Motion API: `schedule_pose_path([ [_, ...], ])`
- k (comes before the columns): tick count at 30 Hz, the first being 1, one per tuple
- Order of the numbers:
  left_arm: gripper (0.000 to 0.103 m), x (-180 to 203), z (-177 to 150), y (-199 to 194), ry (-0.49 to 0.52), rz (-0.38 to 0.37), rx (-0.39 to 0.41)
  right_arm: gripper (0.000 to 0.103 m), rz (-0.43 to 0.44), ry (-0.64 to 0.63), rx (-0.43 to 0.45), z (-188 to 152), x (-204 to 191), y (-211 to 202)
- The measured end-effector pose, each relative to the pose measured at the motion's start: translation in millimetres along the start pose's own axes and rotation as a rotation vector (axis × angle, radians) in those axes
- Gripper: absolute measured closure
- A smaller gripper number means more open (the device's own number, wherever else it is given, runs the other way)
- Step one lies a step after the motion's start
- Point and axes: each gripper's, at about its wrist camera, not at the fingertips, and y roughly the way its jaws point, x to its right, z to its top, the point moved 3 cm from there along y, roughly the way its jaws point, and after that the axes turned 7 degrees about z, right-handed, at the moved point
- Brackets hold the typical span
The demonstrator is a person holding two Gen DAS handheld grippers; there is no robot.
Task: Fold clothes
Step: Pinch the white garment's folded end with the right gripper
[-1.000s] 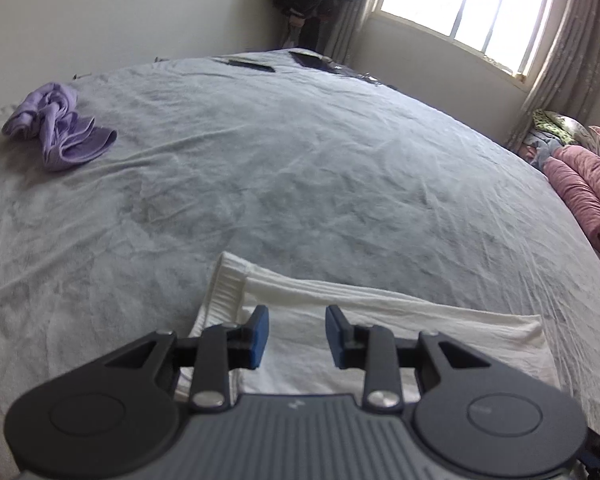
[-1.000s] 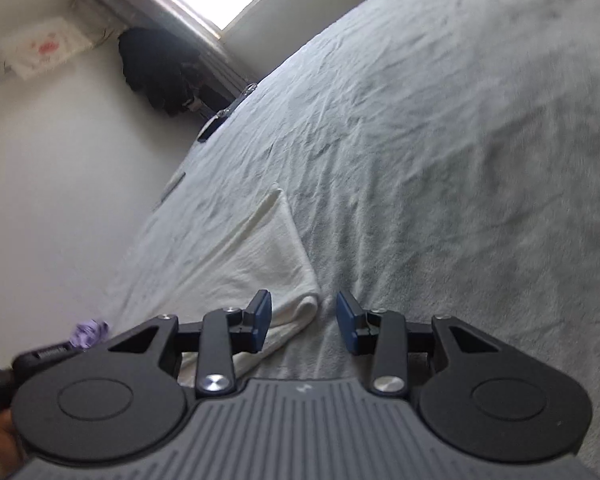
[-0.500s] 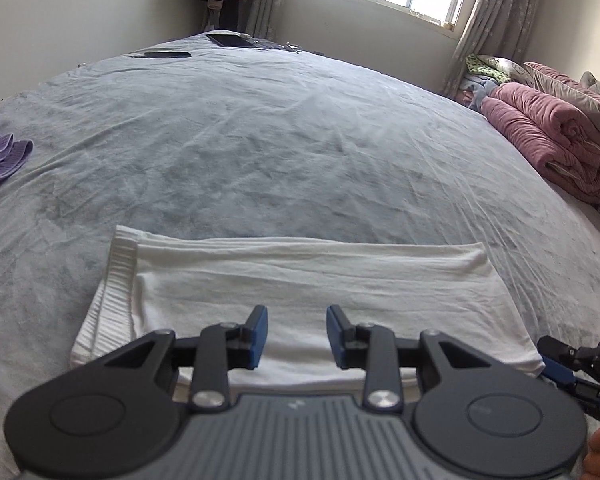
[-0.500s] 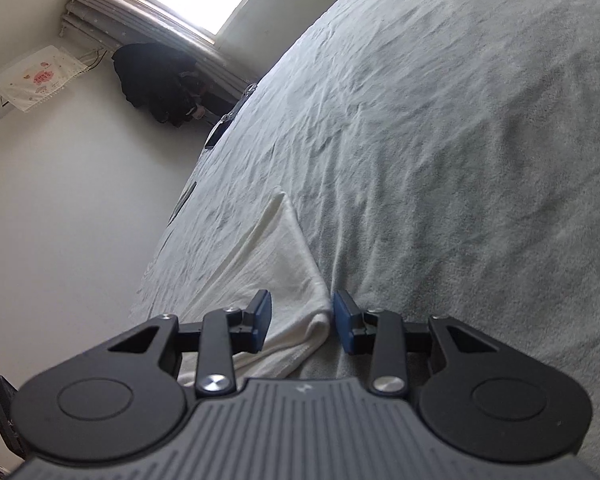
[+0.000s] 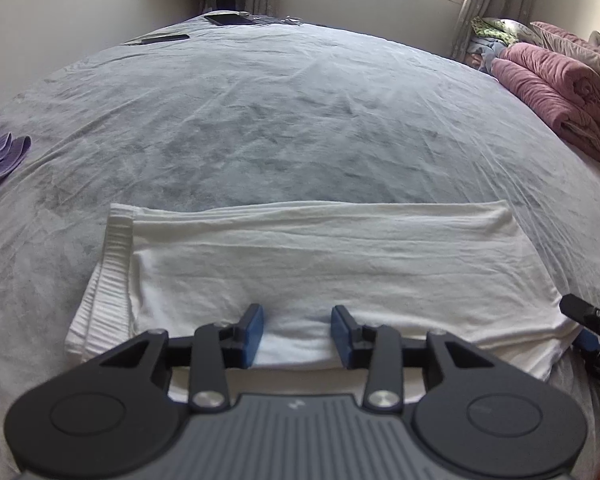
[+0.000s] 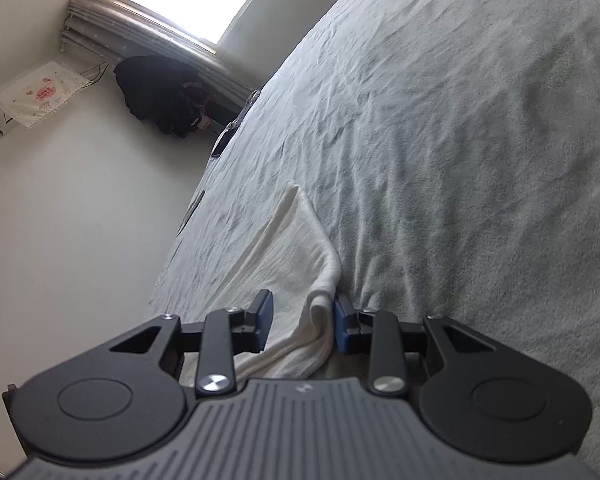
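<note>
A white folded garment (image 5: 324, 268) lies flat on the grey bed sheet (image 5: 284, 120), ribbed hem at its left end. My left gripper (image 5: 298, 334) is open, its jaws over the garment's near edge at the middle. My right gripper (image 6: 302, 326) is open, its jaws on either side of the garment's (image 6: 296, 248) right corner fold; the cloth touches the right pad (image 6: 342, 328). The right gripper's tip also shows in the left wrist view (image 5: 588, 320) at the garment's right corner.
A crumpled purple garment (image 5: 0, 152) lies at the bed's left edge. Rolled pink blankets (image 5: 556, 92) sit at the right. Dark flat items (image 5: 232, 20) lie at the far edge near the window. A wall (image 6: 80, 200) borders the bed.
The left gripper has swung right and closer, so the whole white garment now fills its view. The right gripper has moved forward, so the garment's corner now sits between its jaws.
</note>
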Motion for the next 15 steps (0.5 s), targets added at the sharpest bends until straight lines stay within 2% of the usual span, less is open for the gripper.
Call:
schedule_pose_path([
  [5,0.063,7,-1,-5,0.047,0.013,0.034,0.07,0.009,0.02,0.036,-1,2,-2],
  [11,0.062,29,-3,-18,0.126,0.018,0.158,0.069,0.022,0.034,0.069,-3,3,-2],
  [15,0.062,45,-9,-11,0.126,0.009,0.145,0.07,0.018,0.02,0.072,-4,8,-4],
])
